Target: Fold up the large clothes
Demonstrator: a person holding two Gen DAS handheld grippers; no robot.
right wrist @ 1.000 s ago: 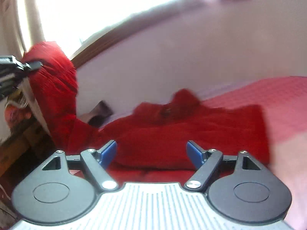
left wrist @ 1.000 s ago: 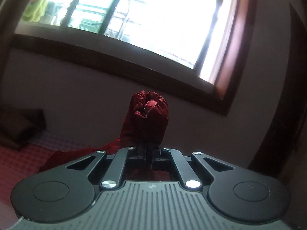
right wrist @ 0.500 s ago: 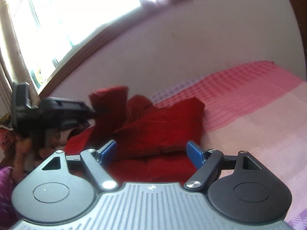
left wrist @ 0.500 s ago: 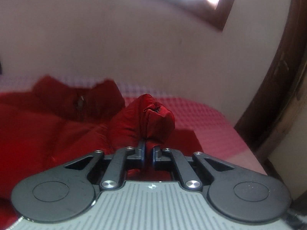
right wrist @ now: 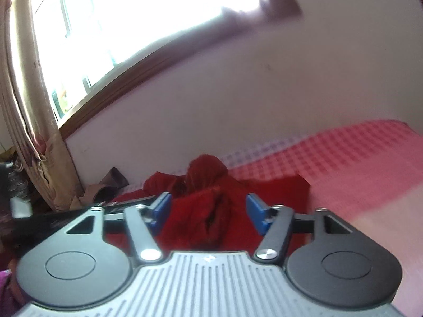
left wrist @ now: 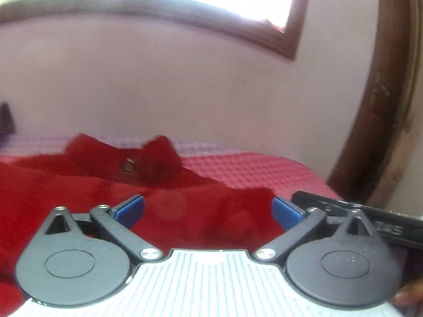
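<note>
A large red garment lies on a bed with a red and pink checked cover; its collar with a small tag points toward the wall. My left gripper is open just above the garment, a bunched sleeve lying between its blue pads. My right gripper is open over the same garment, above the sleeve opening. The right gripper's black body shows at the right of the left wrist view.
A pale wall with a wood-framed window stands behind the bed. A curtain hangs at the left. A dark wooden frame stands at the right. Brown cloth lies by the wall.
My left gripper has come down to the bed, opened and let go of the red sleeve. My right gripper has stayed open and moved in close to the left one.
</note>
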